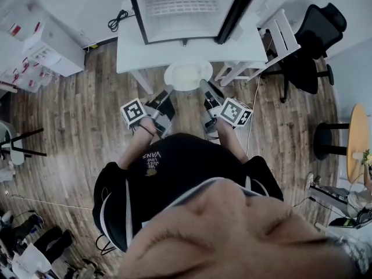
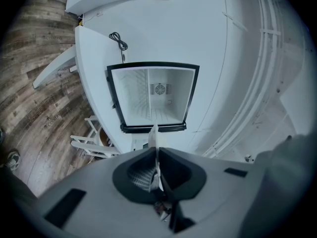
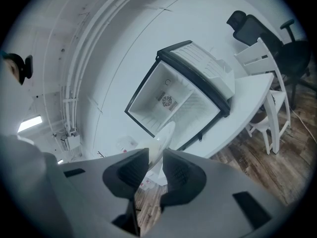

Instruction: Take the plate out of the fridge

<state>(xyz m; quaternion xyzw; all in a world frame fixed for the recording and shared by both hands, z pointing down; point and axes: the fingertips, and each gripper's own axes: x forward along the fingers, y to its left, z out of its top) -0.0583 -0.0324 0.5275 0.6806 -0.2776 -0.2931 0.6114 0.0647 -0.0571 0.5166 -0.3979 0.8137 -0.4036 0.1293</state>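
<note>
**A:** A wood floor [image 1: 75, 115] is spreading under everything. A white table [image 1: 131, 54] is standing by the wall with a small fridge [image 1: 186, 10] sitting on it, its door hanging wide open.

**B:** Is the plate sitting in there?

**A:** No. The inside is showing bare in both gripper views. The plate [image 1: 187, 76] is being held up by the table's front edge, outside the fridge, between the two grippers.

**B:** Which one is carrying it?

**A:** Both. The left gripper [image 1: 167, 97] is pinching the rim on its side, with its jaws pressed almost together on the thin edge. That edge is poking out edge-on in its own view. The right gripper [image 1: 207, 89] is clamping the opposite rim. Its jaws are standing a little wider, with the plate's curve running up between the pads.

**B:** So the job is looking done?

**A:** I am judging it mostly done, since the plate is sitting clear of the fridge. What is remaining, I am guessing, is setting it down somewhere, and perhaps shutting the door.

**B:** Is anything getting in the way?

**A:** A white chair [image 1: 273, 42] is standing just beside the table on the right, and a black office chair [image 1: 317, 45] is sitting beyond it. Both are keeping well apart from the plate. Only the rims are being gripped, so I am thinking the hands need to be staying level.
</note>
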